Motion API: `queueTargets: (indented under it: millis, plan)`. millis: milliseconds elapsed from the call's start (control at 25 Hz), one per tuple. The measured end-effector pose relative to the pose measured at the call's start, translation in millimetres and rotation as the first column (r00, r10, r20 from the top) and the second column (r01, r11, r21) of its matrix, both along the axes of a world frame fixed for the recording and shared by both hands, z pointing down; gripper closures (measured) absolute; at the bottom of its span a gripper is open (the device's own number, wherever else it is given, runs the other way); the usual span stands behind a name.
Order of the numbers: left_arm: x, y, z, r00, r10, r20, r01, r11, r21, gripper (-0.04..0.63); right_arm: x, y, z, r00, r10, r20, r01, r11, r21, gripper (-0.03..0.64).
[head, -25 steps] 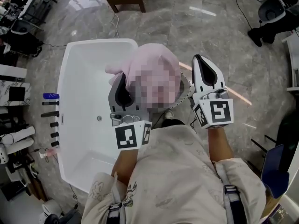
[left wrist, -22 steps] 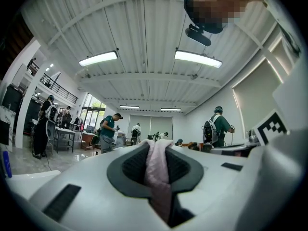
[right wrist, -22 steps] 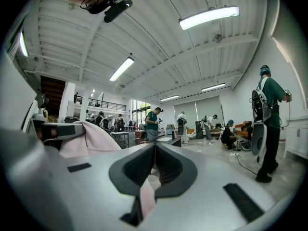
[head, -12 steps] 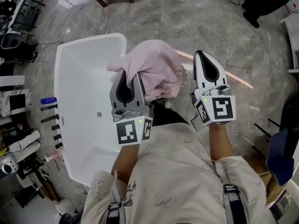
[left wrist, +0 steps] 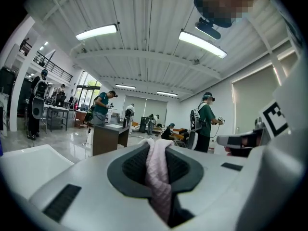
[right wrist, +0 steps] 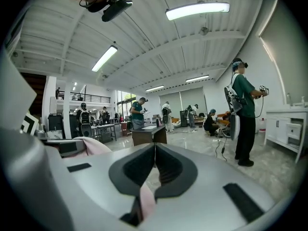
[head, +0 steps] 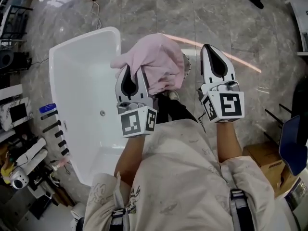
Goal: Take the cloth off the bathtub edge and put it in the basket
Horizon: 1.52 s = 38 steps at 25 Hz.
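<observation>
Overhead, I see my left claw (head: pixel 132 81) clamped on the pink cloth (head: pixel 156 61). The cloth is bunched up in the air by the white bathtub's (head: pixel 82 81) rim, over the grey floor (head: pixel 231 18). My right claw (head: pixel 216 64) is beside it, apart. In the left gripper view, the cloth is squeezed between the jaws. In the right gripper view, the jaws meet with nothing pinched.

Cream printed shirt (head: pixel 178 177), dark straps (head: pixel 239 207); pale left gripper (head: pixel 133 68) and right gripper (head: pixel 208 46), black-and-white marker cubes (head: pixel 137 121).
</observation>
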<state>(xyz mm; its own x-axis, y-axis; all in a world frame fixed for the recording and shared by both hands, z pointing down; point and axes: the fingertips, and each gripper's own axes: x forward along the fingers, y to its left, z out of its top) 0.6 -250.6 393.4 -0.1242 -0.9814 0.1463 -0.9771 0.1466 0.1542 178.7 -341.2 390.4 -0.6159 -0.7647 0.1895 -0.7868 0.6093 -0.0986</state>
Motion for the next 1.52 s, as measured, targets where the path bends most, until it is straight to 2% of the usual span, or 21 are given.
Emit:
queueTargets:
  millis: [280, 440, 560, 720, 960, 1200, 1520]
  plan:
    - [-4, -16, 53, 0.999, 0.033, -0.039, -0.036, 0.996, -0.078, 0.543, -5, 3, 18, 0.998, 0.015, -0.062, -0.017, 0.999, -0.034, 0.626]
    - [-7, -25, 90, 0.995, 0.047, -0.087, -0.059, 0.988, -0.143, 0.549, -13, 0, 25, 0.996, 0.022, -0.09, -0.027, 0.998, -0.049, 0.626]
    - [-12, -31, 120, 0.991, 0.055, -0.124, -0.079, 0.978, -0.196, 0.557, -22, -2, 30, 0.993, 0.028, -0.116, -0.035, 0.998, -0.058, 0.626]
    - [-14, -34, 164, 0.988, 0.079, -0.134, -0.115, 0.953, -0.282, 0.564, -31, -4, 35, 0.99, 0.037, -0.139, -0.047, 0.996, -0.071, 0.626]
    - [-13, -31, 239, 0.978, 0.116, -0.171, -0.181, 0.88, -0.438, 0.568, -42, -8, 45, 0.984, 0.052, -0.173, -0.069, 0.993, -0.095, 0.626]
    - [-11, -32, 294, 0.968, 0.151, -0.202, -0.239, 0.807, -0.539, 0.568, -46, -12, 64, 0.977, 0.067, -0.204, -0.095, 0.987, -0.131, 0.626]
    - [-10, -33, 369, 0.949, 0.195, -0.246, -0.313, 0.67, -0.673, 0.571, -52, -19, 85, 0.969, 0.066, -0.239, -0.11, 0.978, -0.176, 0.626]
